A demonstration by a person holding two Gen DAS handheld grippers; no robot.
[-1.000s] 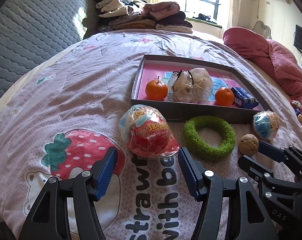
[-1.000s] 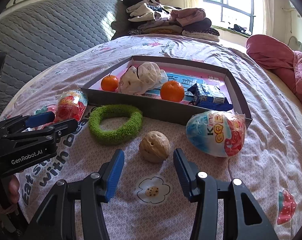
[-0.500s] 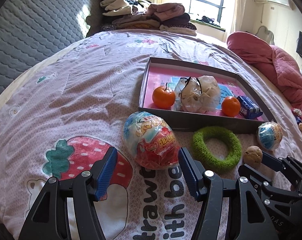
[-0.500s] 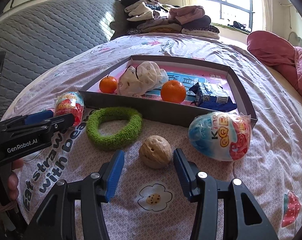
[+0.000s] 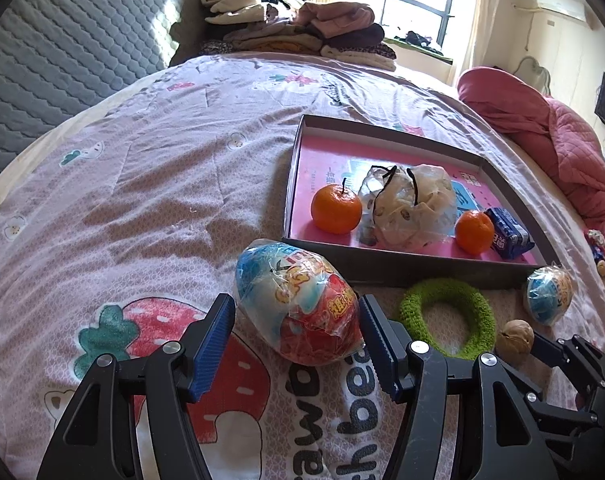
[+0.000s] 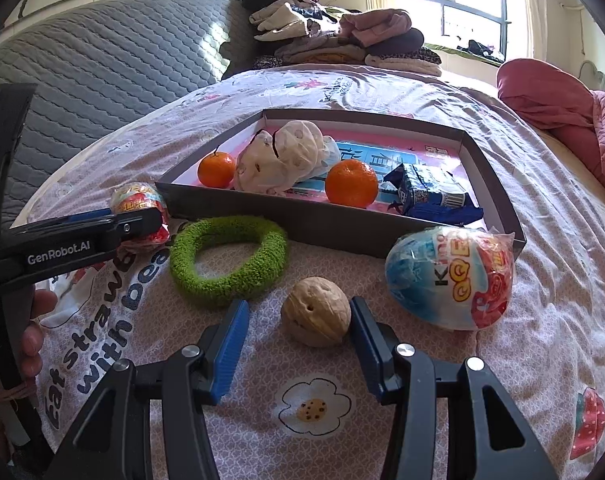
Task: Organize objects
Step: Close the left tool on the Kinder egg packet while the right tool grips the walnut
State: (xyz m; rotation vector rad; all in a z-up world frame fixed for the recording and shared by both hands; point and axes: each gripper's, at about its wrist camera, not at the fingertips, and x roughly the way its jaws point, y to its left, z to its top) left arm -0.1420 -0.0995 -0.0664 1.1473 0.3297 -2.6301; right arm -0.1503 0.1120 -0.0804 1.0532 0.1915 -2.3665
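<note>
Left gripper [image 5: 298, 334], marked "GenRobot.AI", jaws wide around foil-wrapped toy egg [image 5: 298, 304]; right gripper [image 6: 298, 330] jaws wide around tan walnut [image 6: 315, 311].

You are seeing the tray [image 6: 498, 184] sitting at the middle of the frame, the ring [image 6: 228, 256] lying below it, the walnut [image 6: 315, 312] lying lower still.
</note>
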